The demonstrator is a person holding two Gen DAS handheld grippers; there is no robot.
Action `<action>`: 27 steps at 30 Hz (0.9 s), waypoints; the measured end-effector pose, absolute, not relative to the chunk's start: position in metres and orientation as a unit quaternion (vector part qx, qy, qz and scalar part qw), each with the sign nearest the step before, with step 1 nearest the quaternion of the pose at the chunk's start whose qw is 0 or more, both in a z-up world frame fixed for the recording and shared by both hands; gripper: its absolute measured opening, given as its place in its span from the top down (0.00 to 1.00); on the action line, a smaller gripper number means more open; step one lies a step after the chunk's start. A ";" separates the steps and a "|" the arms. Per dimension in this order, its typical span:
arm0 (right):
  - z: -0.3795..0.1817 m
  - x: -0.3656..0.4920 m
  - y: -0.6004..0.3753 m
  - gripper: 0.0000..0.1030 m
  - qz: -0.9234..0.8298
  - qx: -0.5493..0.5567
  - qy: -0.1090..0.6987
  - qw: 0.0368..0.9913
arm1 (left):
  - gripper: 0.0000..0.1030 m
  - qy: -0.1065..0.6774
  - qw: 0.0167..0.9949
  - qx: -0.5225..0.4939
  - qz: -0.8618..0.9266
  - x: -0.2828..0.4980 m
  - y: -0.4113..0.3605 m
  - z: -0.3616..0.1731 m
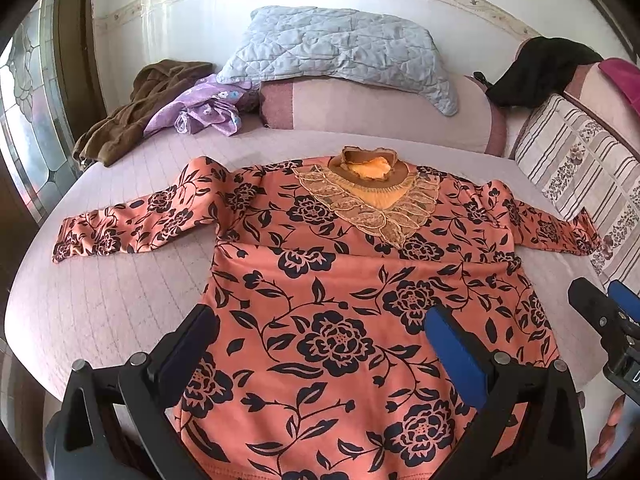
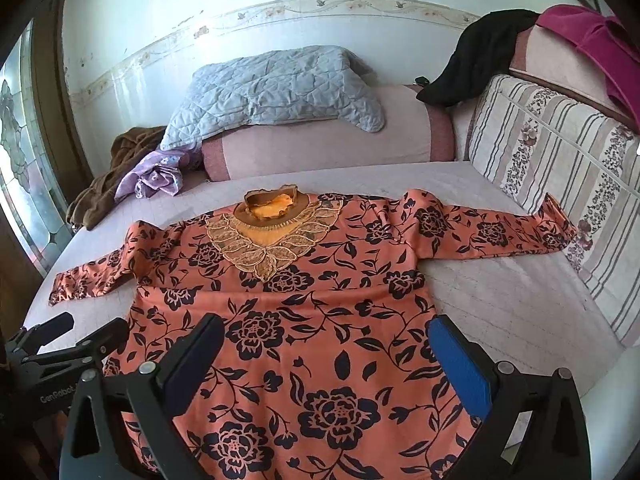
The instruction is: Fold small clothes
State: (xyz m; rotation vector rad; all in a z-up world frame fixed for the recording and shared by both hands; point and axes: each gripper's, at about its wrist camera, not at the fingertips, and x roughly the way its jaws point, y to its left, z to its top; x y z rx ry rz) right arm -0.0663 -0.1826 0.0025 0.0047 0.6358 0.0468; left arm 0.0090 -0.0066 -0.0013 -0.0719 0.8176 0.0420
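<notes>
Top's laid out flat, nothing folded yet

Your orange floral top lies face up on the bed, lace collar pointing at the pillows, both sleeves spread out sideways, probably so you can fold them in cleanly. Left tongs and right tongs both hang wide open over the hem end, gripping nothing. I'd guess that's your setup for grabbing the bottom edge or a sleeve first.
</notes>
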 end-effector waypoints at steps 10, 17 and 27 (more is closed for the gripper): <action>0.002 -0.058 -0.180 0.00 0.025 -0.003 0.304 0.952 | 0.00 0.393 0.919 -0.028 0.022 0.014 -0.008 0.000; -0.001 -0.055 -0.180 0.00 0.024 -0.009 0.308 0.951 | 0.00 0.407 0.912 -0.045 0.015 0.016 -0.008 -0.003; -0.003 -0.052 -0.181 0.00 0.023 -0.009 0.314 0.949 | 0.00 0.410 0.911 -0.048 0.013 0.019 -0.008 -0.004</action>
